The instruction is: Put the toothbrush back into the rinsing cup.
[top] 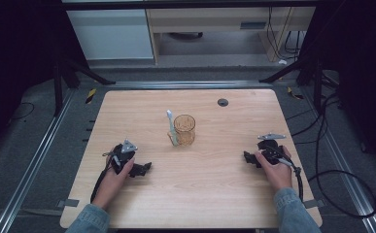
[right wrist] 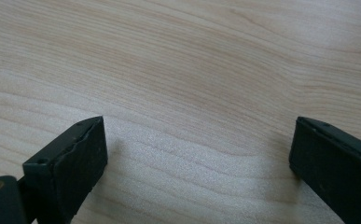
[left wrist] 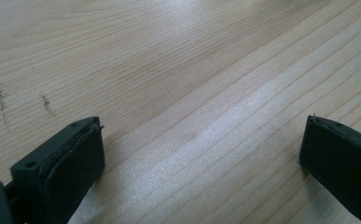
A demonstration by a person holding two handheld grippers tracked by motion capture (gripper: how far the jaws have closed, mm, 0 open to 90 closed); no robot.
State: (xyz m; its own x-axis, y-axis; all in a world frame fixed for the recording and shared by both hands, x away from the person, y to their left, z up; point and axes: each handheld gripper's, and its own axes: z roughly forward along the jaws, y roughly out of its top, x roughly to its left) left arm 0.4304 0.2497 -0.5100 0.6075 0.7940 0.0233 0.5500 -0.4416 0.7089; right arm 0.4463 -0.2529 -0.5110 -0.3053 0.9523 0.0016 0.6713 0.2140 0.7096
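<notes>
Amber glass cup (top: 184, 129) stands upright at centre of the wooden table (top: 214, 194) in the high view. A white toothbrush (top: 171, 127) leans against the cup's left side, touching it, head end up, outside the cup as far as I can tell.

Left gripper (top: 142, 169) rests low at lower left of frame, held by left hand (top: 116, 170), pointing right. Left gripper view: jaws spread wide, nothing between them, bare wood grain ahead. Right gripper (top: 249, 158) at lower right, held by right hand (top: 273, 165), pointing left toward centre. Right gripper view: jaws likewise wide apart and empty.

Both grippers well apart from cup and toothbrush. Judged step: start pose, approach not yet begun. Likely job is toothbrush into cup. Next move calls for one gripper to reach up-frame to the toothbrush handle and pinch the thin shaft without knocking the cup; the other could steady the cup.
</notes>
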